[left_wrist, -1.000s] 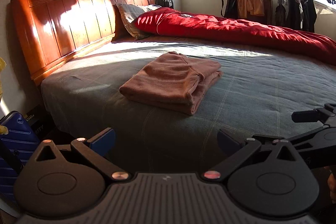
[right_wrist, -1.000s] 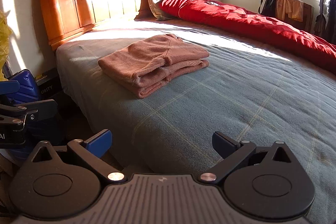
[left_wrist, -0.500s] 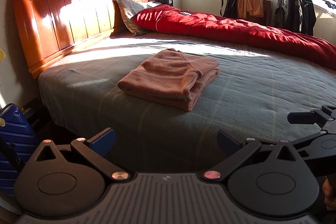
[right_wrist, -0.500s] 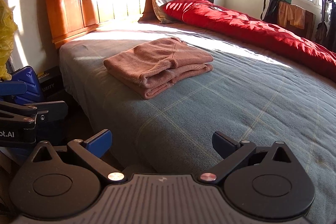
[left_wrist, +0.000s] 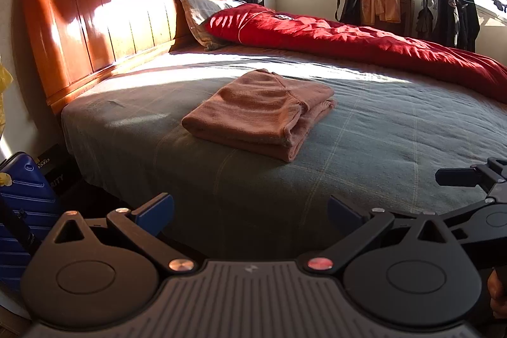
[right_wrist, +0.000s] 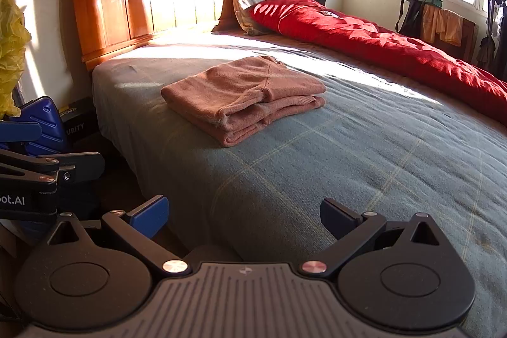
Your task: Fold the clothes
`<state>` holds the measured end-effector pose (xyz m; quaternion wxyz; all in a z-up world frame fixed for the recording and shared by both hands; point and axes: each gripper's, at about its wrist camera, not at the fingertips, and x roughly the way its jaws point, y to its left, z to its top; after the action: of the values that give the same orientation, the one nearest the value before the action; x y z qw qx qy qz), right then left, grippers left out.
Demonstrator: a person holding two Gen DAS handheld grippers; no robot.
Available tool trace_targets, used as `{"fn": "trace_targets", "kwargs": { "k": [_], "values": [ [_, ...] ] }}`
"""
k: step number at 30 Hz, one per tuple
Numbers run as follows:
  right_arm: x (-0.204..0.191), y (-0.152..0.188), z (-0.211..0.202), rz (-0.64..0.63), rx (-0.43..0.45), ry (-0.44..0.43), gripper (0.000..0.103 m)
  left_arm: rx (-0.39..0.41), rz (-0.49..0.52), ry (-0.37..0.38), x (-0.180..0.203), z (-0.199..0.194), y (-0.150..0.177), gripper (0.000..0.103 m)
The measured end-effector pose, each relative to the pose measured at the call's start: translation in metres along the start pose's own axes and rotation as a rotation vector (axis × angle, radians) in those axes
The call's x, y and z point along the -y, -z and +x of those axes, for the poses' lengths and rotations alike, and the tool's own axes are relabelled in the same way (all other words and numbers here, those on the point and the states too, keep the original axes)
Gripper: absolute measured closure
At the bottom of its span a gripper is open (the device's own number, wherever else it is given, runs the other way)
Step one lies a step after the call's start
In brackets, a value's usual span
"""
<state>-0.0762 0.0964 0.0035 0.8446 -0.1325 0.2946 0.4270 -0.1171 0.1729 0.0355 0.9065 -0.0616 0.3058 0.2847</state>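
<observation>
While both claws hang back off the bed's near edge, I see the left claw (left_wrist: 250, 206) and right claw (right_wrist: 244, 211) spread wide apart, gripping nothing. My folded brown garment (right_wrist: 242, 95) lies on the grey-green bed (right_wrist: 364, 154), well apart from the red quilt (right_wrist: 380, 41).

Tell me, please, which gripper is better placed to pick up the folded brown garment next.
Neither clearly: the left gripper and right gripper are both open, empty and short of the folded brown garment. The right has a slight edge, since it faces the open layered edges.
</observation>
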Motion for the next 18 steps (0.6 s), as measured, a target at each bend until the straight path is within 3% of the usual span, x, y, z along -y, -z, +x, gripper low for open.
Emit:
{"fn": "trace_targets", "kwargs": {
  "k": [18],
  "values": [
    [-0.0026, 0.0016, 0.0004, -0.003, -0.006, -0.001, 0.000, -0.006, 0.000, -0.006, -0.0006, -0.0016, -0.0007, 0.001]
  ]
}}
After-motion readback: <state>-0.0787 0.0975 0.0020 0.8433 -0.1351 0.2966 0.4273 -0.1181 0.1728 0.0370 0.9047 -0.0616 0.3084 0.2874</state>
